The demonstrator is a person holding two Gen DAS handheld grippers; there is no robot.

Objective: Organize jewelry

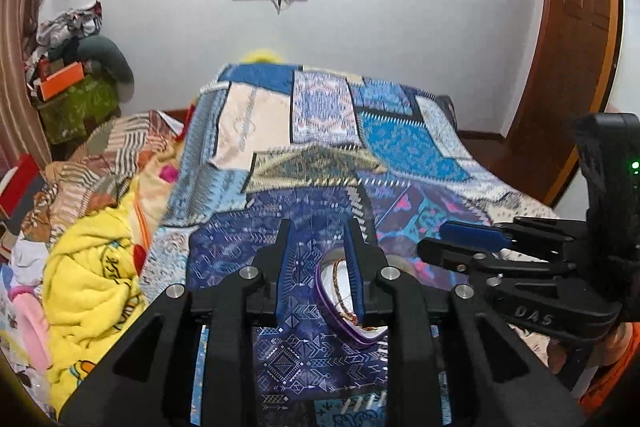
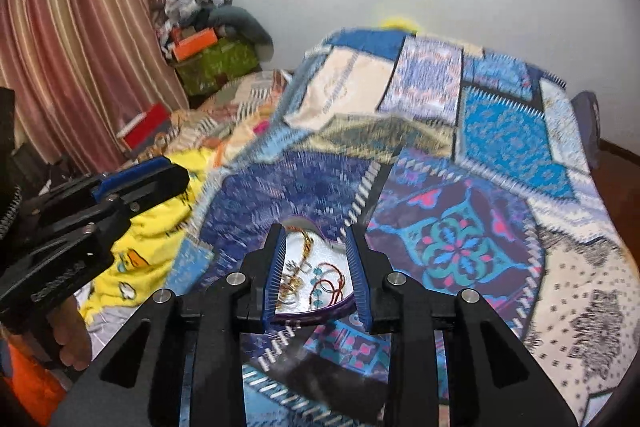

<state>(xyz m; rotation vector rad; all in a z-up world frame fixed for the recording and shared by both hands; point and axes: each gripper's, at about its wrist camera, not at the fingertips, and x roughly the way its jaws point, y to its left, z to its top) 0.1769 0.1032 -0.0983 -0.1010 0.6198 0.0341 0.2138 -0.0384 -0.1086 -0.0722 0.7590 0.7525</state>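
Left wrist view: the left gripper (image 1: 318, 247) points forward and down over the bed (image 1: 404, 143), which is covered with a blue patchwork quilt. Its fingers (image 1: 285, 267) stand spread apart with nothing between them. A purple-rimmed dish (image 1: 340, 303) lies on the quilt just under the right-hand finger, which crosses part of it; thin bangles show inside. The right gripper (image 1: 460, 243) reaches in from the right edge, turned sideways, its tips close beside the dish — its fingers look nearly together, though I cannot tell for sure.

Right wrist view: the right gripper (image 2: 316, 255) hangs tilted down directly above the dish (image 2: 320, 307), fingers (image 2: 356, 279) held apart and framing it from either side without visibly touching. In the dish lies the jewelry (image 2: 316, 279) — gold rings, red-brown bangles, turquoise beads. The left gripper (image 2: 160, 175) enters from the left, held level over a yellow blanket (image 2: 160, 239), a bare hand (image 2: 72, 339) under its handle.
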